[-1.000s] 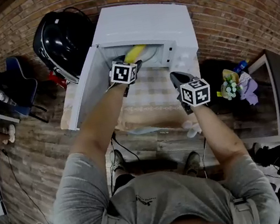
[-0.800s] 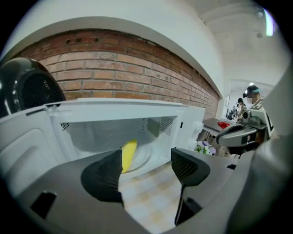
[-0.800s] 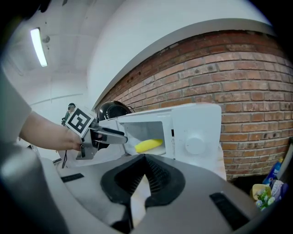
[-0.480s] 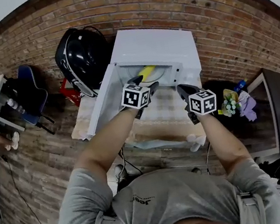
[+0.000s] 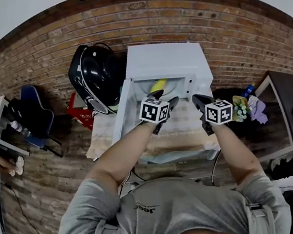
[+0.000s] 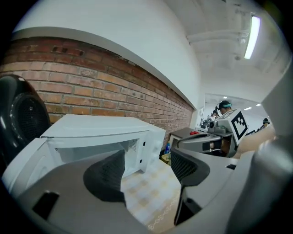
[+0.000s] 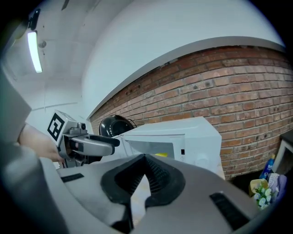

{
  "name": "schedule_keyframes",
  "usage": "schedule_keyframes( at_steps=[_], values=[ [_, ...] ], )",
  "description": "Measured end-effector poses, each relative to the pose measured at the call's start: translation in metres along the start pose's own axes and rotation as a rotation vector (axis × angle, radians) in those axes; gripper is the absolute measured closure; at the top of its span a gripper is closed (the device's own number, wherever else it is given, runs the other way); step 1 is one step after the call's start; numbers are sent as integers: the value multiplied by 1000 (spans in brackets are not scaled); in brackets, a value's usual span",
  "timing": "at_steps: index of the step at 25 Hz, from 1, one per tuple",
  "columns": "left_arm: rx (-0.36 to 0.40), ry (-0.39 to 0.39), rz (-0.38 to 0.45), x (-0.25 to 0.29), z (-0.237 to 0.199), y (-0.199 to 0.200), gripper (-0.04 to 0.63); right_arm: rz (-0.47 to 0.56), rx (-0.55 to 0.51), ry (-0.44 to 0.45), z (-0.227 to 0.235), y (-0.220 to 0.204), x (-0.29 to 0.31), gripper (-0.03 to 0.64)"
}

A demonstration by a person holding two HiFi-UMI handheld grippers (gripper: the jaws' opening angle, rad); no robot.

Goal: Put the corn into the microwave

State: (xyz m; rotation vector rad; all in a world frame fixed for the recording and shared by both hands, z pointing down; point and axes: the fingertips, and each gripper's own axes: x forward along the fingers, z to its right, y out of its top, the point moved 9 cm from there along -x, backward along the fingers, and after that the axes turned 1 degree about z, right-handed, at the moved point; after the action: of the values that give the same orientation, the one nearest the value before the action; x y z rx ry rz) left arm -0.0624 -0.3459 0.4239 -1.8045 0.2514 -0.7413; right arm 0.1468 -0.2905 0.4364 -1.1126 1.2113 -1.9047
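microwave (image 5: 166,60) mouth open | swung door (image 5: 122,109) bars left side | corn (image 5: 157,86) lies inside

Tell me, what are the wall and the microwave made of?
The wall looks like rough reddish brick with pale mortar lines between. The microwave seems to be painted metal or plastic: smooth, plain white, faintly shiny. I can't tell which.

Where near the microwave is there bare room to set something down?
The checked cloth in front of the microwave, between its open door and the table's right edge, is bare. The corn lies inside; the left tongs and right tongs crowd the opening.
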Motion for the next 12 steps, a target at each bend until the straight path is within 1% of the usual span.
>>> schedule_keyframes(
  at_steps=[3,8,11,12],
  values=[
    [11,4,14,-3,9,5,288,0,-16,8,6,7,-16,600],
    [-49,30,67,-11,25,12,354,-6,-55,43,15,30,-41,600],
    [-69,48,85,-17,34,10,426,-14,-69,80,17,36,-55,600],
    [-69,59,90,-18,35,10,461,-18,-69,91,19,37,-57,600]
  ],
)
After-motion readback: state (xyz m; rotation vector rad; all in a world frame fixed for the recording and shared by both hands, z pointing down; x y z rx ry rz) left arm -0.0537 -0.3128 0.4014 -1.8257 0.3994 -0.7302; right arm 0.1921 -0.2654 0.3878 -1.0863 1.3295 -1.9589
